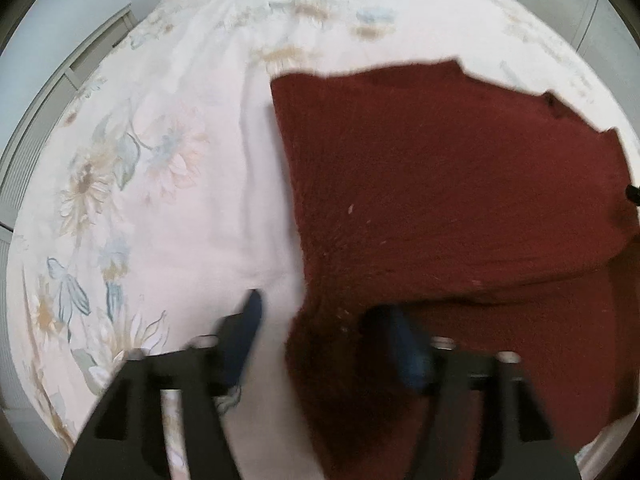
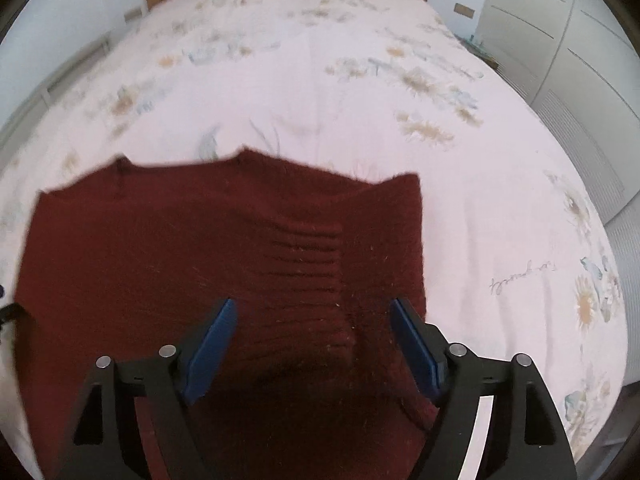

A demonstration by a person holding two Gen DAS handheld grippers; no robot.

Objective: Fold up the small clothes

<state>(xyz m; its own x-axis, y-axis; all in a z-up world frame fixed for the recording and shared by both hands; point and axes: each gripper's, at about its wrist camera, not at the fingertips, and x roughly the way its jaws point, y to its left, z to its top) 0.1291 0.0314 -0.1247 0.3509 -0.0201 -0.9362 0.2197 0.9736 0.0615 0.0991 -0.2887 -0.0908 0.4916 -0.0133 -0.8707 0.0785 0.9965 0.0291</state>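
Now | sweater (image 2: 200, 264) flat on bedspread (image 2: 360, 100) | left gripper (image 1: 320, 320) released, straddling its edge | right gripper (image 2: 312, 316) released above it

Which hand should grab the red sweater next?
Probably the right. The right gripper hangs open right over the sweater, with knit between its jaws. The left gripper, also open, straddles the sweater's edge, one jaw over the bedspread.

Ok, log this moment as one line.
left gripper: open, empty | right gripper: open, empty | dark red sweater: folded, flat on floral bedspread
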